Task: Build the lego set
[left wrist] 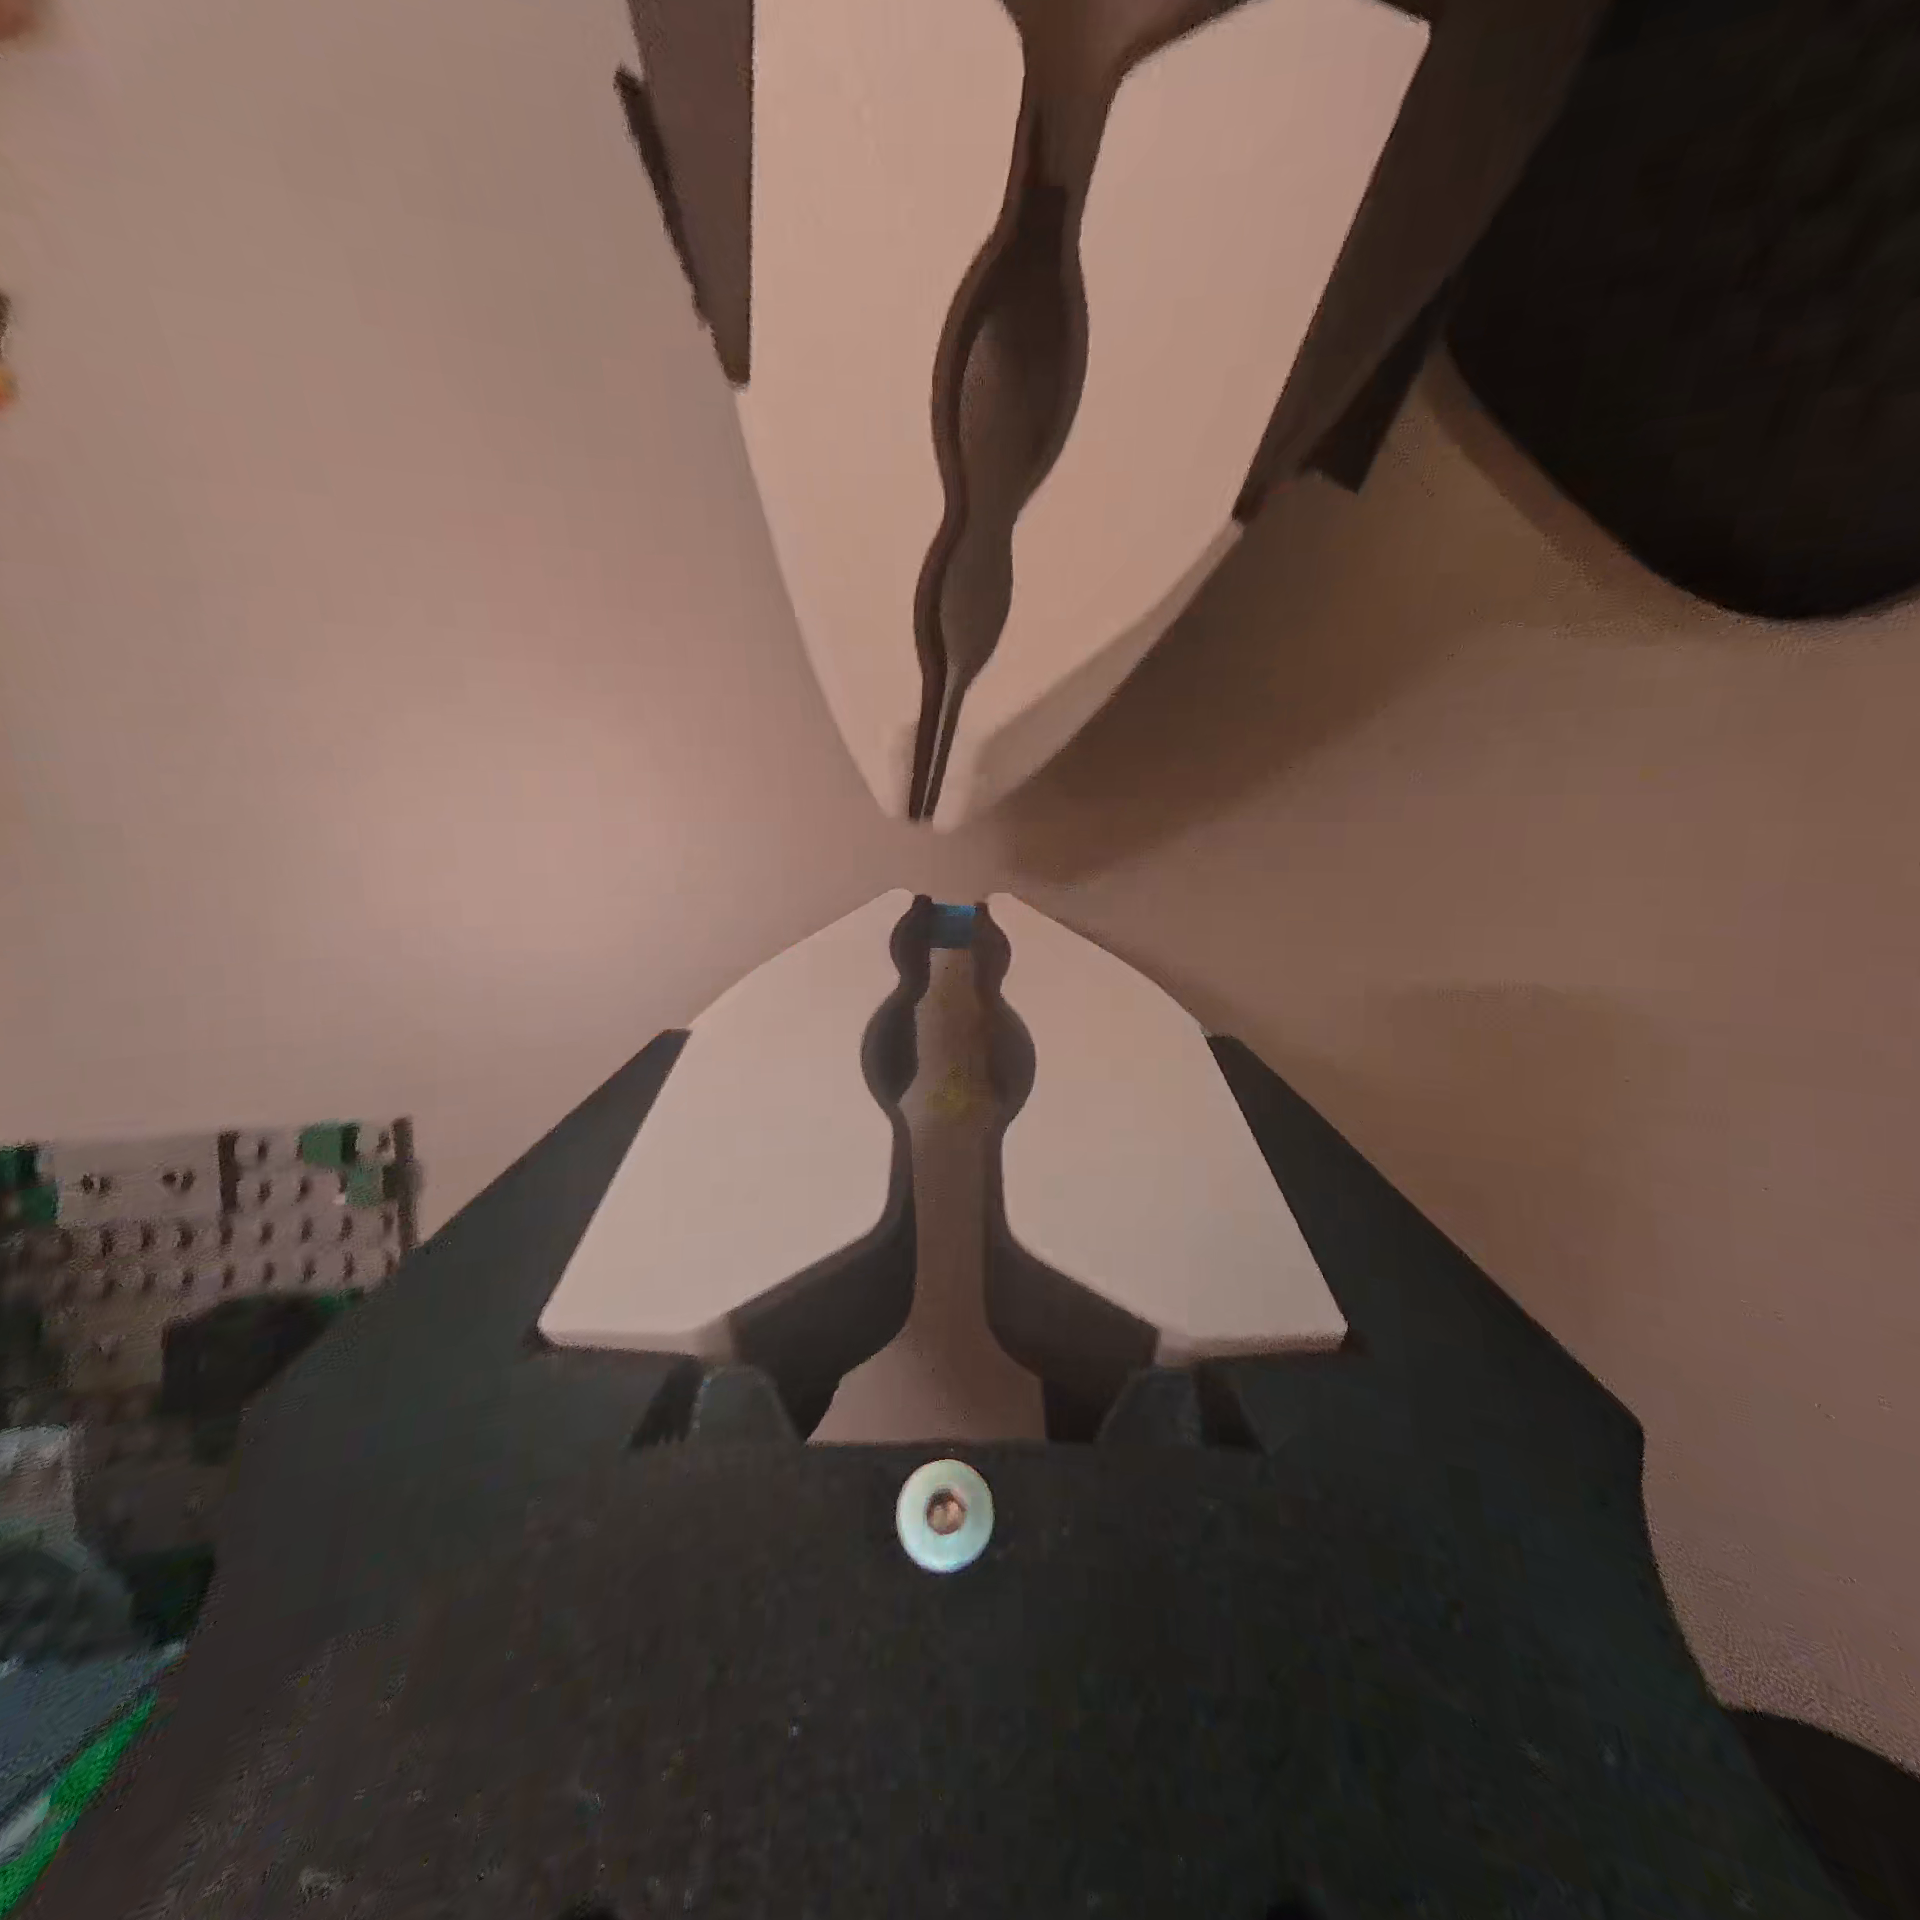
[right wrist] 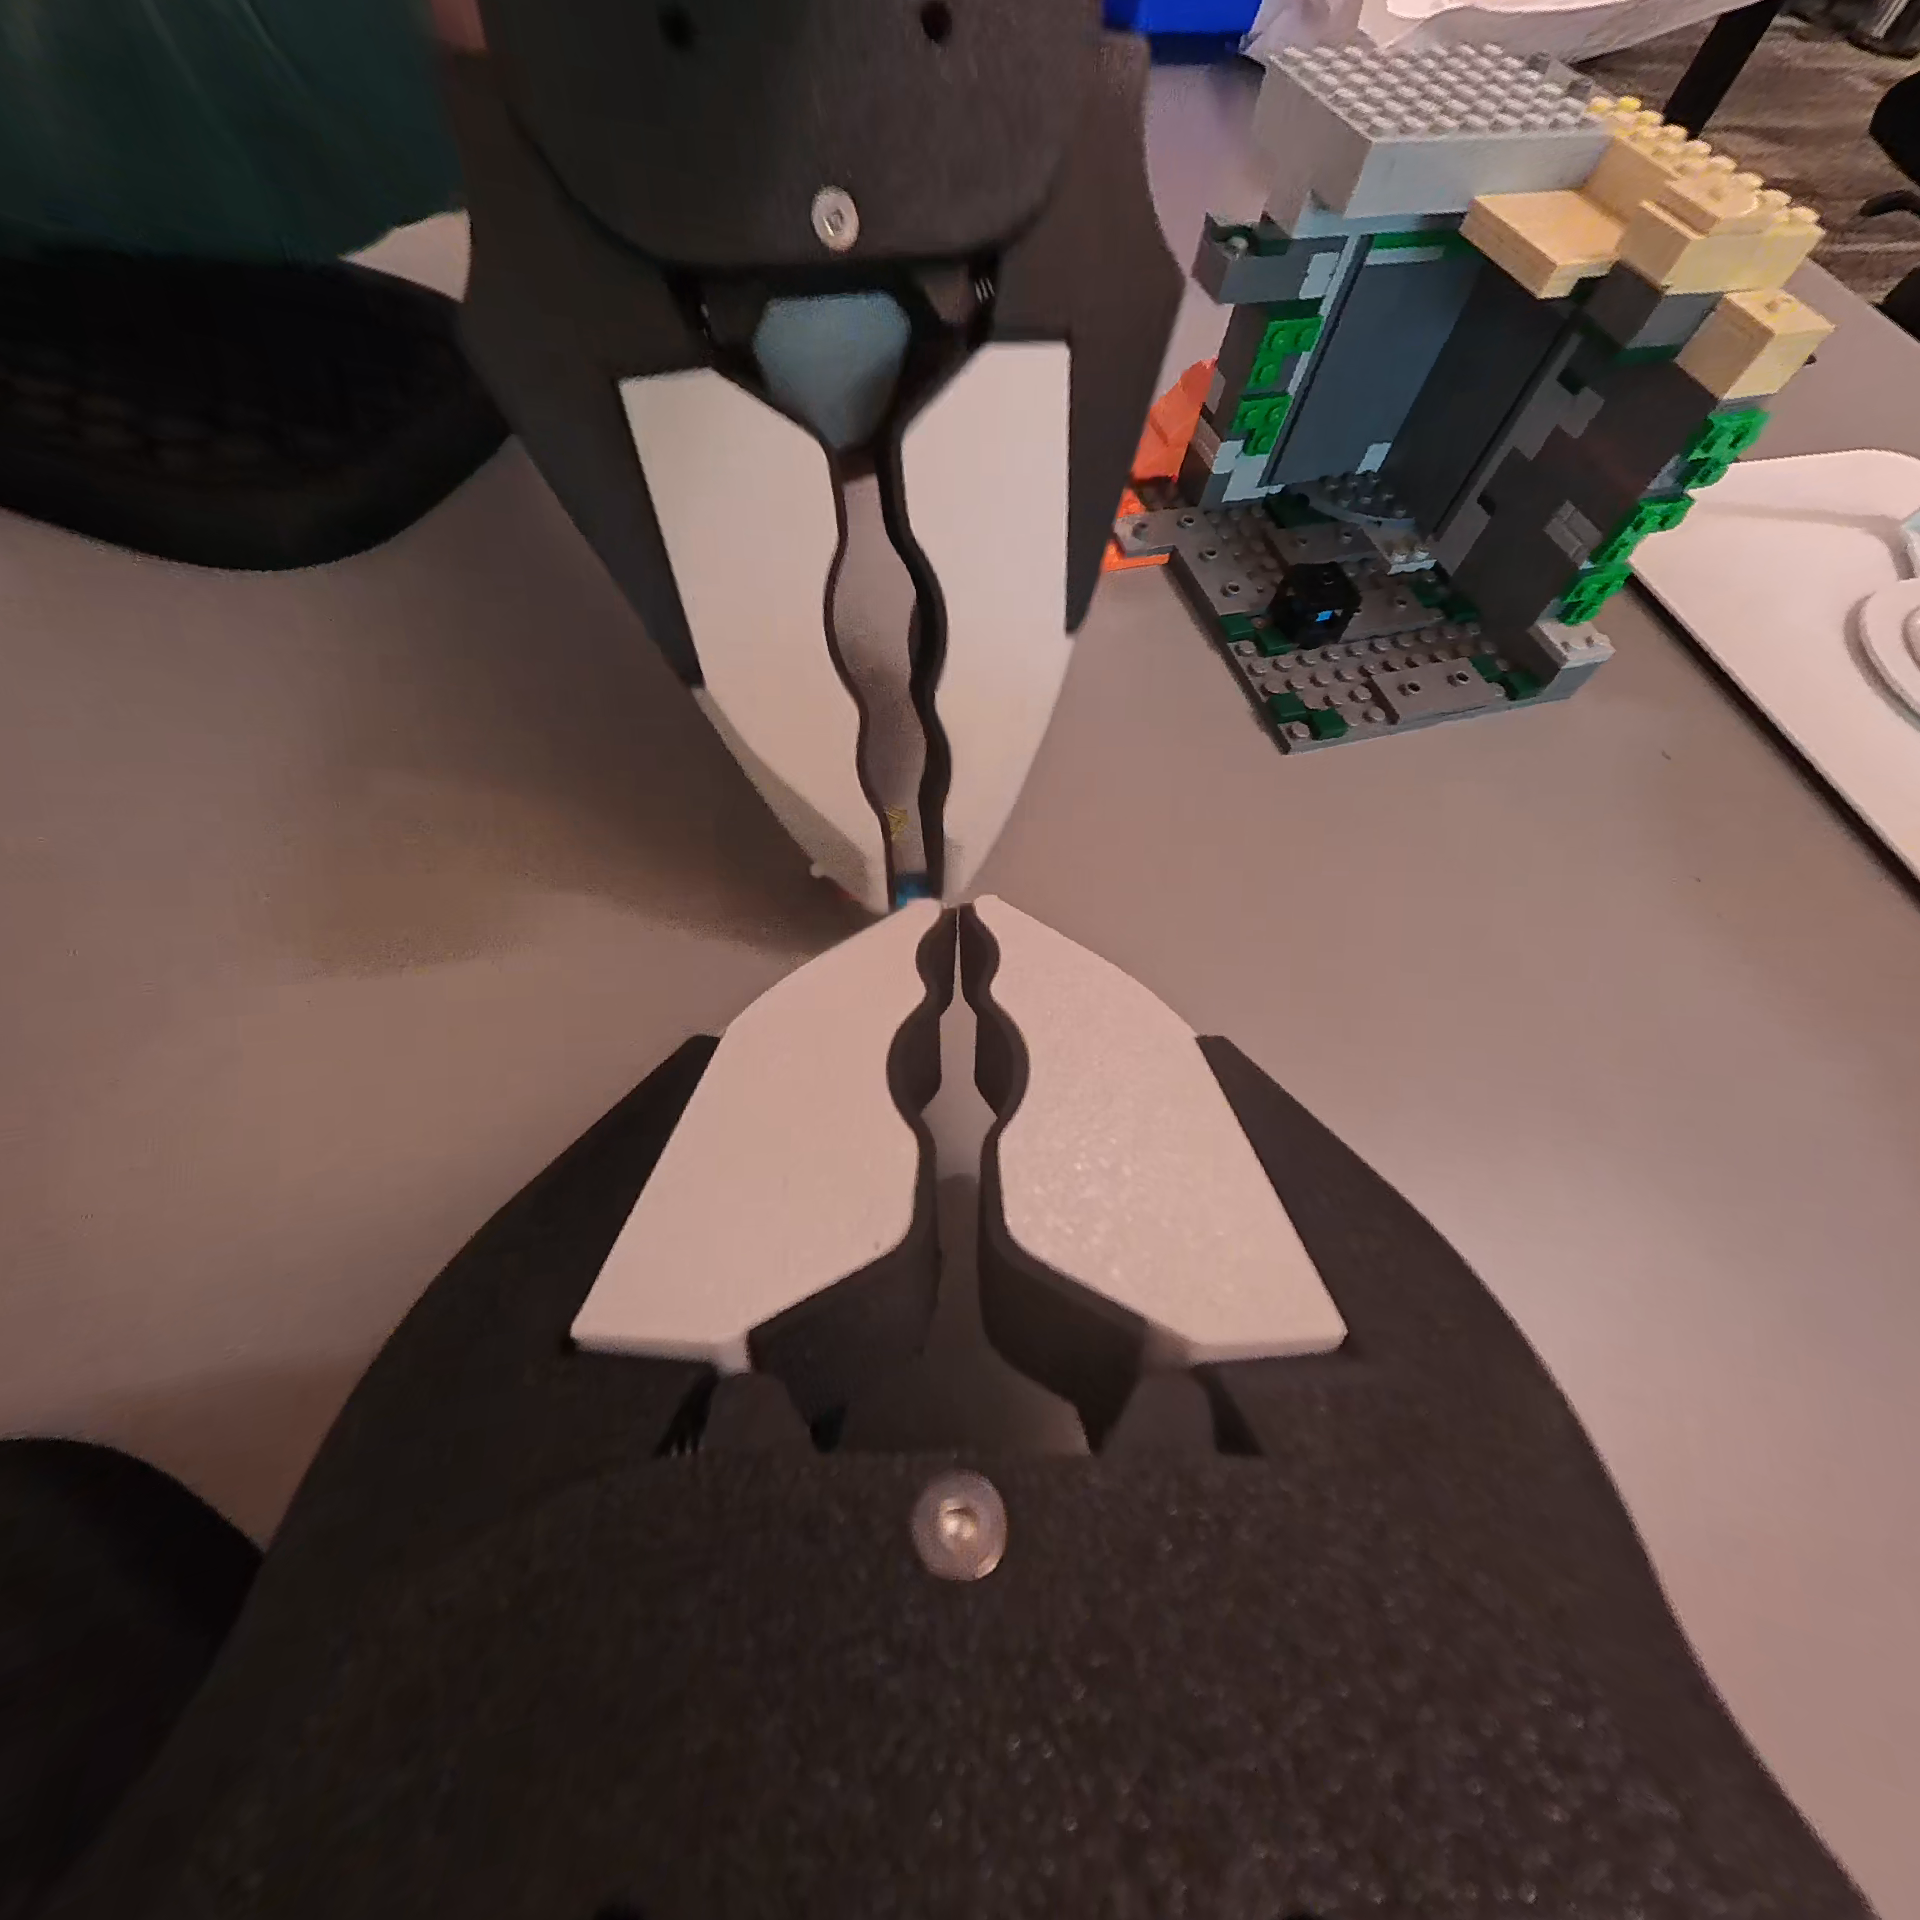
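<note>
My left gripper is shut on a small blue brick, pinched at the very fingertips just above the pale table. The right wrist view shows this gripper from the front, with the blue brick between its tips. My right gripper is shut, its pads pressed together, and points tip to tip at the left gripper, almost touching it. It shows in the left wrist view coming in from the top, fingers closed.
A brick-built model of grey, green and tan bricks stands on the table at the right, with an orange piece beside it; it also shows in the left wrist view. A white tray lies far right. A black mesh chair stands at the left. Both grippers' tips are close together, under 4 cm apart.
</note>
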Tool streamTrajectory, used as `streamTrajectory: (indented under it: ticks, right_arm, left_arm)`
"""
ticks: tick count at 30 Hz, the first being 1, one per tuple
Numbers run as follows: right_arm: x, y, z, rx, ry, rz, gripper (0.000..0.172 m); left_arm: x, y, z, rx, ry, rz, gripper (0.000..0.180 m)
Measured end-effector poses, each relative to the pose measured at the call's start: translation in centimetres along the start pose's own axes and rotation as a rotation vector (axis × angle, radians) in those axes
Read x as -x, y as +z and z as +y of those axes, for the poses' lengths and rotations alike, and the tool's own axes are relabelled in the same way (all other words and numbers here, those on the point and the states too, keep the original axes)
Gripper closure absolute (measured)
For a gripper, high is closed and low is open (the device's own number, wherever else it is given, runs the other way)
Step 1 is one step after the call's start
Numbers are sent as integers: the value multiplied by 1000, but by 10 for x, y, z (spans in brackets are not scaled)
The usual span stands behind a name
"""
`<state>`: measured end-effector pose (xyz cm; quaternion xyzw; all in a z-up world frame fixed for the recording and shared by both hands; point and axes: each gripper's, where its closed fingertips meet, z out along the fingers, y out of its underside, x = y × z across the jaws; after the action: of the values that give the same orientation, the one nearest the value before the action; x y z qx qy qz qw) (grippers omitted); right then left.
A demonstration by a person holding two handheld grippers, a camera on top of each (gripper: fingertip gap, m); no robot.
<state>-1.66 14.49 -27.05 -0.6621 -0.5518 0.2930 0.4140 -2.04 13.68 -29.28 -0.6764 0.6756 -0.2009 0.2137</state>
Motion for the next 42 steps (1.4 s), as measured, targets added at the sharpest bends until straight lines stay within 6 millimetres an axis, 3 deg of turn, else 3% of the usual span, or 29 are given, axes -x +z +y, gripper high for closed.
streamTrajectory:
  ticks: [5,13,16,20,24,27,30,35,37,42]
  right_arm:
    - [2,3,7,42,-33,4,172]
    - [6,11,23,154,-115,4,172]
    - [8,11,22,159,-123,-4,172]
    - [4,7,20,118,-90,-2,172]
    - [-1,2,13,67,-36,2,172]
    - [-2,3,13,65,-34,0,172]
    - [1,6,16,81,-39,-9,172]
    - [2,6,16,84,-45,-7,172]
    - [2,6,16,83,-44,-6,172]
    - [2,6,16,81,-40,-7,172]
  left_arm:
    - [2,13,-5,18,25,8,173]
    - [-1,15,-4,-19,14,28,165]
    - [2,5,-4,-27,21,-2,164]
    - [15,-31,0,-77,-24,-100,165]
    - [38,-91,40,-75,-118,-232,166]
    - [61,-137,93,-14,-227,-334,164]
    - [84,-166,150,30,-362,-393,163]
    - [108,-174,218,70,-554,-409,162]
    - [113,-169,231,75,-576,-402,161]
    - [121,-155,241,115,-538,-378,157]
